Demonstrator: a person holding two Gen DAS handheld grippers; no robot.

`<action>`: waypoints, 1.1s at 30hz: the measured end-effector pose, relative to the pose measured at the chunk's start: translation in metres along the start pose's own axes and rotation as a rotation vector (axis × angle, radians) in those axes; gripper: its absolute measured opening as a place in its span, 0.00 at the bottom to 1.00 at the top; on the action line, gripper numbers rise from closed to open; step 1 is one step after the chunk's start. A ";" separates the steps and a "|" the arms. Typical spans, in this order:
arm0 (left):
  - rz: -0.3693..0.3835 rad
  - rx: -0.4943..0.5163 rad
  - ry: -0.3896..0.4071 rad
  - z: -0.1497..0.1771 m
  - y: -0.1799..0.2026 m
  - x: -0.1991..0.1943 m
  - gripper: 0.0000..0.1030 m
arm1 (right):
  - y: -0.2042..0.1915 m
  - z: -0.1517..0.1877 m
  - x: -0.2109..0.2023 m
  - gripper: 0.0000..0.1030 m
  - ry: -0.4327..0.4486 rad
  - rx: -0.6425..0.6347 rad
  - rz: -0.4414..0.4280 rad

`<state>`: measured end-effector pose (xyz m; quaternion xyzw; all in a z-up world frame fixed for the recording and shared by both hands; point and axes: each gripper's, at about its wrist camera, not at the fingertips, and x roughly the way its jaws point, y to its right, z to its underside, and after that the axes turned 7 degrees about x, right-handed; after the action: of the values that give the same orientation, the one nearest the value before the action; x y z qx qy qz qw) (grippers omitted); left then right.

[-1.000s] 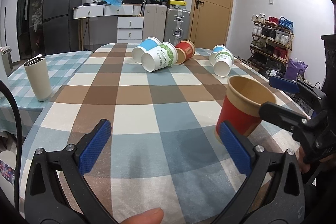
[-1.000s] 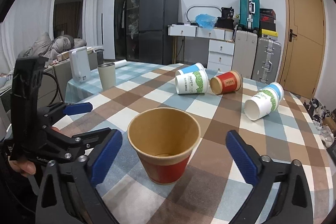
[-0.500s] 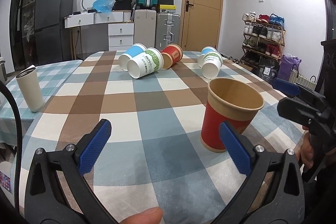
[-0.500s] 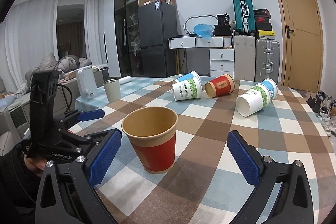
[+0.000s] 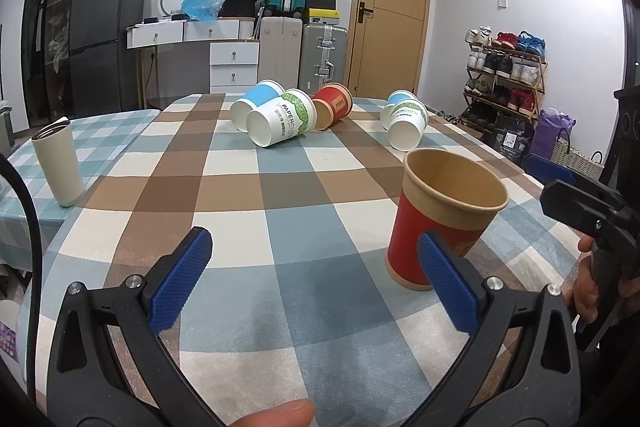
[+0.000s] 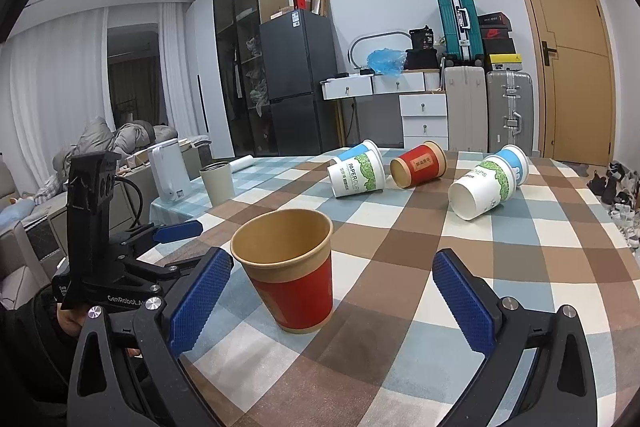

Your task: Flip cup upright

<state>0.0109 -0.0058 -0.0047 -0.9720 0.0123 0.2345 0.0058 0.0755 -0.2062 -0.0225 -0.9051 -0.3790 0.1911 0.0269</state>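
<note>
Red cup [image 6: 292,279] now stands upright on the worktop [image 6: 400,359]; both jaws released and backed off, five cups remain tipped.

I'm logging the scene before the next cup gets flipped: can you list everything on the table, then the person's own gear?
upright cup: 1, red with a kraft rim, near table edge, mouth up
red cup on its side: 1, far end
green-print cups: 2, white, on their sides, far end
blue cups: 2, on their sides, behind the green-print ones
tumbler: 1, beige, upright on the adjoining checked table
tablecloth: 1, brown, blue and white check
left gripper: blue pads, jaws open
right gripper: blue pads, jaws open, empty
</note>
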 end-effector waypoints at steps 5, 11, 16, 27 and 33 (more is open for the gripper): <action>-0.001 -0.001 0.000 0.000 -0.001 0.000 1.00 | -0.002 0.001 0.000 1.00 -0.006 -0.011 0.000; -0.002 0.001 0.000 0.000 -0.001 0.000 1.00 | -0.002 0.001 0.000 1.00 -0.006 -0.013 -0.002; 0.001 0.001 0.003 0.000 -0.001 -0.002 1.00 | -0.003 0.001 0.001 1.00 -0.004 -0.014 0.000; 0.000 0.001 0.003 0.000 -0.002 -0.002 1.00 | -0.004 0.002 0.001 1.00 -0.007 -0.015 -0.001; 0.000 0.000 0.003 0.000 -0.002 -0.002 1.00 | -0.004 0.002 0.000 1.00 -0.006 -0.014 -0.002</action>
<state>0.0089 -0.0042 -0.0042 -0.9724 0.0126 0.2330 0.0059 0.0726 -0.2033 -0.0234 -0.9042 -0.3814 0.1912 0.0196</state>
